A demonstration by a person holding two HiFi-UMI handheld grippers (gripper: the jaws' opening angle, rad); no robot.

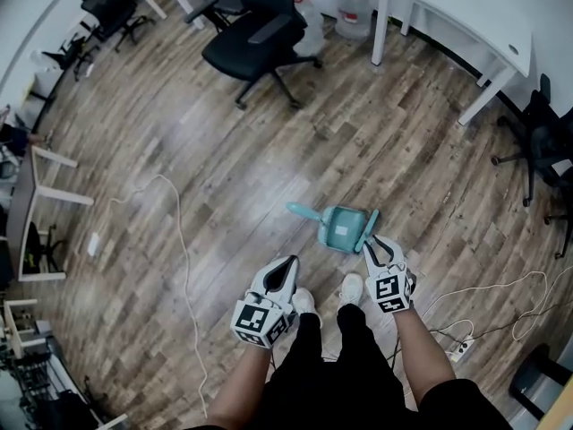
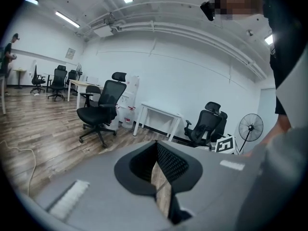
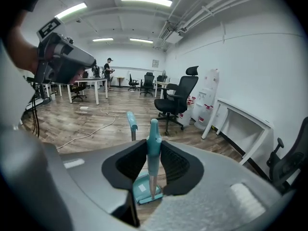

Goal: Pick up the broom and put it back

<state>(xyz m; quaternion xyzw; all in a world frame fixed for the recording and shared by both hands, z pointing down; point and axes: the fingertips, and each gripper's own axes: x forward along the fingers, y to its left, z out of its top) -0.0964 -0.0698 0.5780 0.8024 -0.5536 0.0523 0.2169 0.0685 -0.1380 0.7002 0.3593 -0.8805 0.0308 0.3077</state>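
Right gripper view shows the right gripper (image 3: 154,147) clamped on the upright teal broom handle (image 3: 153,129) at frame centre, its foot by the dustpan (image 3: 140,189) below: pickup seems done, release remains; the left gripper (image 2: 157,153) is empty, jaws slightly apart.

I see right gripper (image 3: 153,153) jaws pinched on broom (image 3: 153,131) handle, handle upright between pads. Shaft runs down to teal base (image 3: 143,190) on wood floor (image 3: 67,121). Second teal handle (image 3: 131,121) just behind, left. Left gripper (image 3: 62,61) upper left. Black chair (image 3: 178,97) beyond, white table (image 3: 240,121) right.
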